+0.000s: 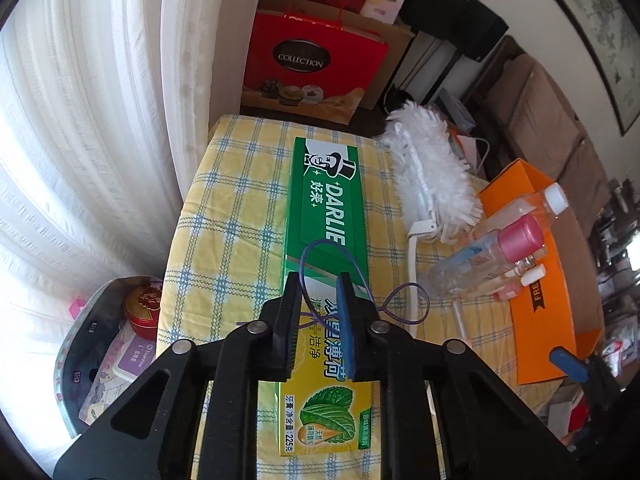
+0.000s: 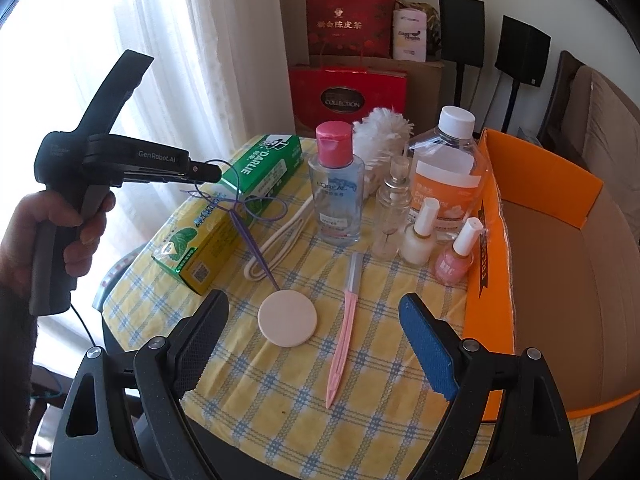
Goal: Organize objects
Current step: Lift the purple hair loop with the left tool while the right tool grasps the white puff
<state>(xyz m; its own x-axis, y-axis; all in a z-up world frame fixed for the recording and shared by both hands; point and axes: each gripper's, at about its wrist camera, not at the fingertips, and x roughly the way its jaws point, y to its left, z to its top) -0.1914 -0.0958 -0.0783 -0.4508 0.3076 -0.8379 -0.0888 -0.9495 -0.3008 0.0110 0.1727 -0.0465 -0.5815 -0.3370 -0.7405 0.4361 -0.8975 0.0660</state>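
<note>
My left gripper [image 1: 319,278] hangs over the green and yellow toothpaste box [image 1: 324,200], its jaws close together with a narrow gap. One strand of a purple wire loop tool [image 1: 320,241] runs through that gap; the pads do not visibly press it. From the right wrist view the left gripper [image 2: 214,173] is held in a hand, tip at the raised loop, and the purple tool's stem [image 2: 256,248] slants down off the toothpaste box [image 2: 256,168]. My right gripper [image 2: 314,302] is open and empty above a round cream pad [image 2: 287,318] and a pink razor [image 2: 344,328].
On the checked cloth [image 2: 280,400] stand a pink-capped bottle [image 2: 336,188], a large white-capped bottle [image 2: 448,168], a small glass bottle [image 2: 390,208] and two nail polishes [image 2: 456,256]. A white duster [image 2: 382,128] lies behind them. An open orange box [image 2: 486,240] sits at the right.
</note>
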